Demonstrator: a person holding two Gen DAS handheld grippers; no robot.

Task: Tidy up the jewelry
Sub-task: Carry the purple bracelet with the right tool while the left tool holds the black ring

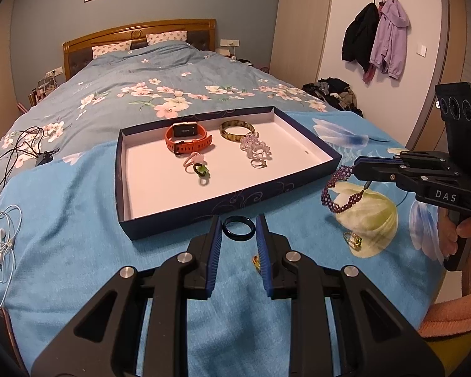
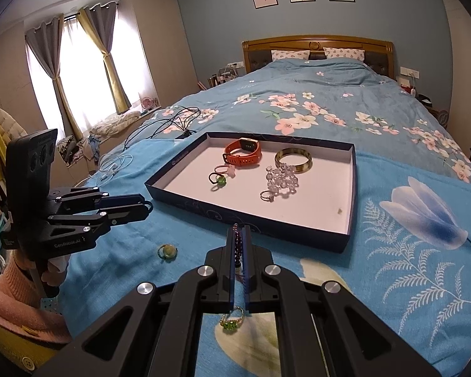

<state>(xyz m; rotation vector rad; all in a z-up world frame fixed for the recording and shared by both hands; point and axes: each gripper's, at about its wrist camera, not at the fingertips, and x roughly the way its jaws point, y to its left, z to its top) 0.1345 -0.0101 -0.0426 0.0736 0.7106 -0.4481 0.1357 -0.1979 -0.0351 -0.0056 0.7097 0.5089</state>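
Note:
A dark blue tray (image 1: 235, 196) (image 2: 248, 218) with a white floor lies on the bed. It holds an orange watch (image 1: 188, 139) (image 2: 243, 152), an amber bangle (image 1: 237, 130) (image 2: 293, 158), a clear bead bracelet (image 1: 256, 147) (image 2: 281, 179) and several rings. My left gripper (image 1: 238, 231) (image 2: 149, 205) is open around a dark blue ring (image 1: 238, 227) on the blanket just before the tray. My right gripper (image 2: 239, 229) (image 1: 358, 171) is shut on a purple beaded bracelet (image 1: 339, 193) (image 2: 238, 245), held above the blanket right of the tray. A green-stone ring (image 1: 353, 238) (image 2: 232, 320) lies below it.
A yellow-green ring (image 2: 167, 251) (image 1: 257, 260) lies on the blue blanket (image 1: 78, 226) near my left gripper. White earphones (image 1: 0, 242) and black cables (image 1: 18, 147) lie at the left edge of the bed. Coats (image 1: 376, 37) hang on the right wall.

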